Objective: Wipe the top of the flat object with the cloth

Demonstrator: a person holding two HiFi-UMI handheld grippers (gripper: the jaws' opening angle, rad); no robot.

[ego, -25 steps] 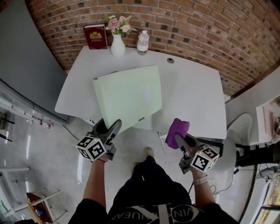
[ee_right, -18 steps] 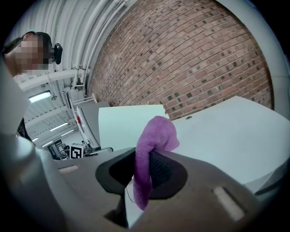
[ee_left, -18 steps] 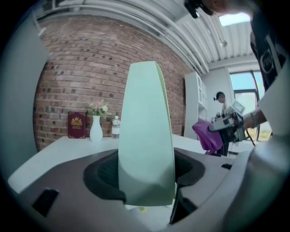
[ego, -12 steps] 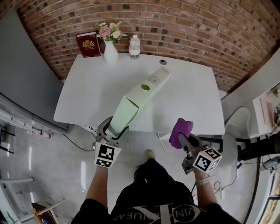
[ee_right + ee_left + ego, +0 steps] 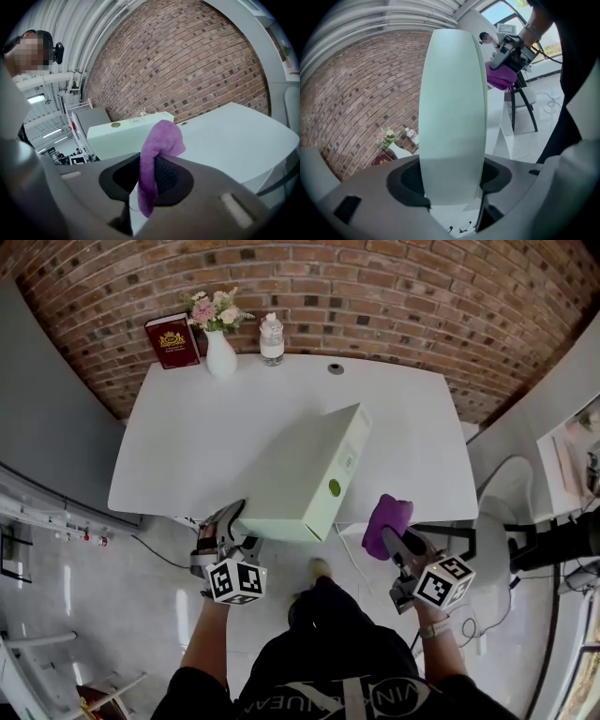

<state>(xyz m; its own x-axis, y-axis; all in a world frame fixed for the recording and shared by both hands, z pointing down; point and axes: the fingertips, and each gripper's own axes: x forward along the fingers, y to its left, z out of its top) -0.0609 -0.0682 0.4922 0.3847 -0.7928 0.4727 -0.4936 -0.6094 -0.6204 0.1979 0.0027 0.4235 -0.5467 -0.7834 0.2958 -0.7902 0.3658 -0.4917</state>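
The left gripper (image 5: 235,521) has its jaws wide apart, and they hold on to a flat pale green box (image 5: 286,470). One jaw is on each big side of the box, and they grip it at the end nearest the person. In the left gripper view the box fills the gap between the jaws and sticks out far past them. From the head view the box reaches away from this gripper and over the white table (image 5: 187,427). Its near end hangs out past the front edge of the table. The big top face is up, and the narrow side with a small round hole faces right. I cannot tell if the box lies flat on the table.

The right gripper (image 5: 392,542) has its jaws close together on a purple cloth (image 5: 385,519). The cloth is pinched between them and bunches up over the tips. It is near the right side of the box but does not touch it.

A red book (image 5: 172,340), a white vase (image 5: 220,357) of flowers and a bottle (image 5: 272,338) stand at the back of the table.
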